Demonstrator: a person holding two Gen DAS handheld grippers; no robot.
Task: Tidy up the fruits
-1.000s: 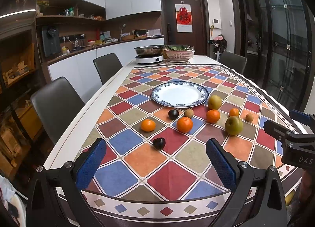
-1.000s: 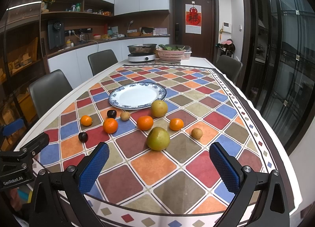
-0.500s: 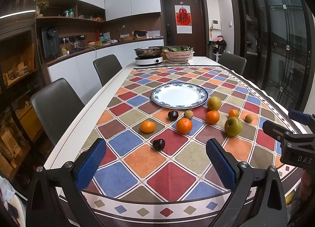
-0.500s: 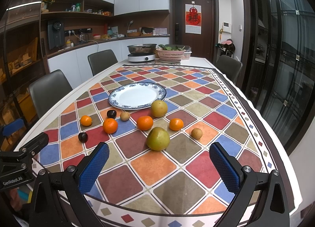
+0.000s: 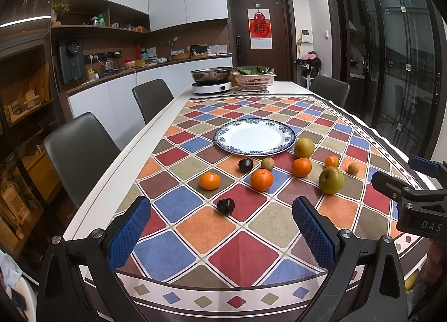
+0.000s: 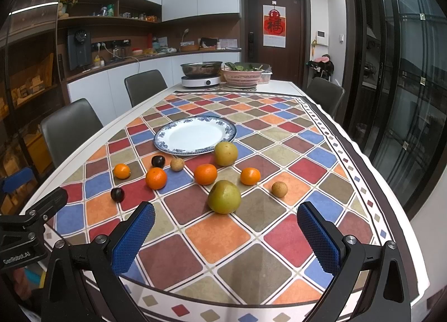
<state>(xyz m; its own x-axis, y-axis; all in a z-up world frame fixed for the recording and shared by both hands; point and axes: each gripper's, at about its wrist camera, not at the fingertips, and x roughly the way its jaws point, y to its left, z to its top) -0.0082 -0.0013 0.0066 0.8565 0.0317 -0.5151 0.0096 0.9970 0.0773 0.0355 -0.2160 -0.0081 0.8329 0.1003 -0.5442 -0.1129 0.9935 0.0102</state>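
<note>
Ten fruits lie mid-frame on the checkered tablecloth (image 6: 218, 238), below the plate (image 6: 195, 139): four oranges (image 6: 205, 174), two pears (image 6: 224, 197), two dark plums (image 6: 117, 194), two small brown fruits (image 6: 279, 189). Left gripper (image 5: 220, 234) and right gripper (image 6: 225, 236) both spread wide, holding nothing.

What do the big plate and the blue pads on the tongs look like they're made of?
Plate: likely glazed ceramic; glossy white centre, blue patterned rim. Pads: probably rubber or soft plastic; matte blue with a fine dimpled texture, mounted on black arms that look like plastic.
</note>
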